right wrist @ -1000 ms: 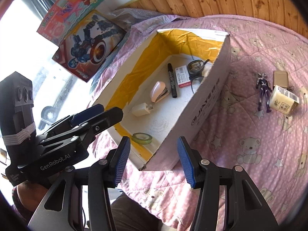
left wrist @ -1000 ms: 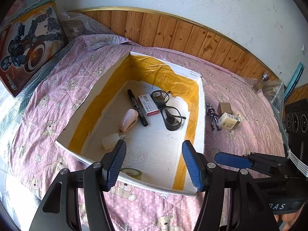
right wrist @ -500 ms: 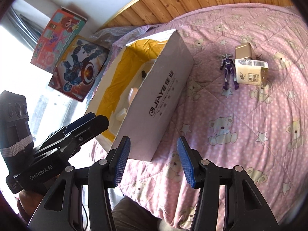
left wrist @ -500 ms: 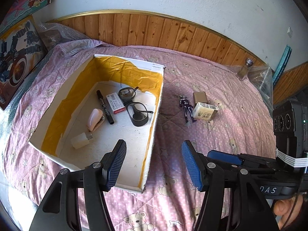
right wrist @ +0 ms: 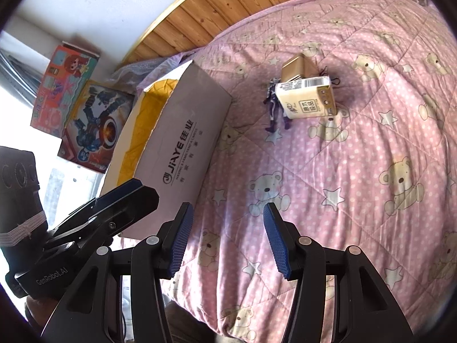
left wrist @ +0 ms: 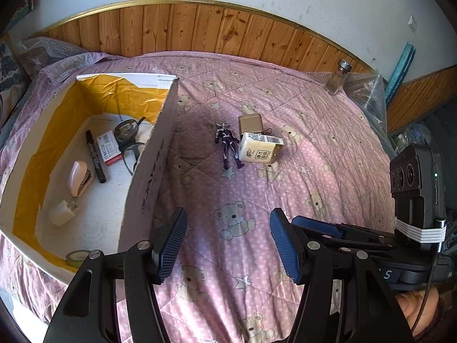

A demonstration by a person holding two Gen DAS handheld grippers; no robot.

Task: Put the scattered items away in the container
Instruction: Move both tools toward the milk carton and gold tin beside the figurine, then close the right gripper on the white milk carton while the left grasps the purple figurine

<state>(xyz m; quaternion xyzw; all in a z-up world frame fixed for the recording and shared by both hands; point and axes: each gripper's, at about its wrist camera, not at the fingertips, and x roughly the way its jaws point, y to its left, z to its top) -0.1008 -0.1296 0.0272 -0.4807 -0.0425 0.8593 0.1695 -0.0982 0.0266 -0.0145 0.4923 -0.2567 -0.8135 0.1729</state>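
Observation:
A white cardboard box (left wrist: 148,171) (right wrist: 182,131) lined with yellow tape lies on the pink bear quilt at the left. Inside it lie a black marker (left wrist: 95,157), a red-white eraser (left wrist: 108,147), glasses (left wrist: 128,134), a pink stapler (left wrist: 78,177), a white plug (left wrist: 61,213) and a tape roll (left wrist: 75,257). On the quilt to its right lie a purple toy figure (left wrist: 228,145) (right wrist: 274,105), a cream carton (left wrist: 260,151) (right wrist: 307,97) and a small gold box (left wrist: 250,123) (right wrist: 298,64). My left gripper (left wrist: 228,241) and right gripper (right wrist: 227,235) hover open and empty over the quilt, well short of these items.
A wooden headboard (left wrist: 200,31) runs along the back. A glass bottle (left wrist: 338,75) stands at the far right by bubble wrap. Toy boxes (right wrist: 77,100) lean beyond the cardboard box. The right gripper's body (left wrist: 414,214) is at the left view's right edge.
Both grippers have swung right, away from above the cardboard box toward the loose items on the quilt. Both stay open and empty.

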